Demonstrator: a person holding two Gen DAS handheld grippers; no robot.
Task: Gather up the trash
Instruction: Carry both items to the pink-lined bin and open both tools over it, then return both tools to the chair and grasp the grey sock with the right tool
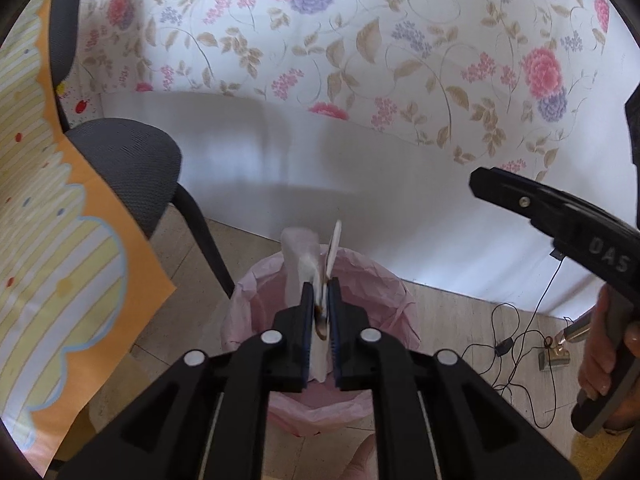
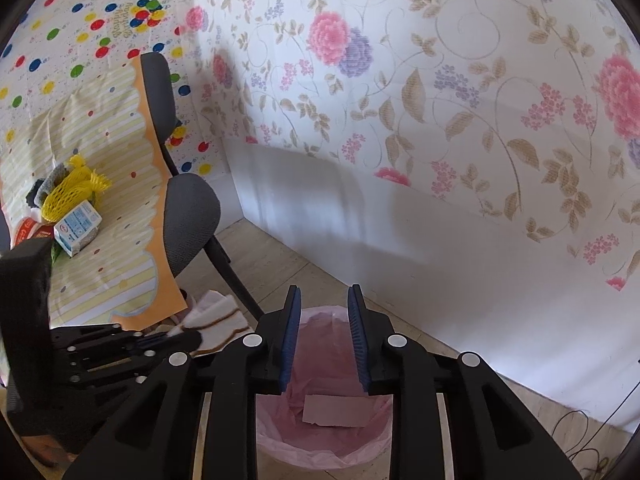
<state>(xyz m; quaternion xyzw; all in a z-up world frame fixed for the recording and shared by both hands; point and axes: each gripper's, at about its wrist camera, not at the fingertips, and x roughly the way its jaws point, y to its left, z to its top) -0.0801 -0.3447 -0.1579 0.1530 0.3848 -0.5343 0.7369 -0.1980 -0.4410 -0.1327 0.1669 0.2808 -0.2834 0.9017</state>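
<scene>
Right wrist view takes in the widest stretch of the job: a table (image 2: 132, 216) under a yellow striped cloth, with a cluster of rubbish on it, so I judge the collecting only partly done. Beside it stands a grey chair (image 2: 192, 216), and on the floor below both grippers sits the bin (image 2: 276, 436) with its pink liner. One flat pale scrap (image 2: 335, 411) already lies at the bottom of that liner, which counts as work done. The right gripper (image 2: 325, 340) hangs directly over the bin's mouth with its blue pads apart and nothing between them, so it looks free for another trip. From the left wrist view, the left gripper (image 1: 321, 320) also sits above the bin and has a white, brown-stained napkin (image 1: 316, 280) between its narrow-set jaws; the pads seem barely on it, so whether the paper is pinched or already slipping free I cannot say for certain. That napkin is not yet in the liner. Left on the table are a yellow mesh net (image 2: 74, 194), a small white and blue carton (image 2: 78, 226) just beside it, and a red wrapper partly hidden at the edge.
</scene>
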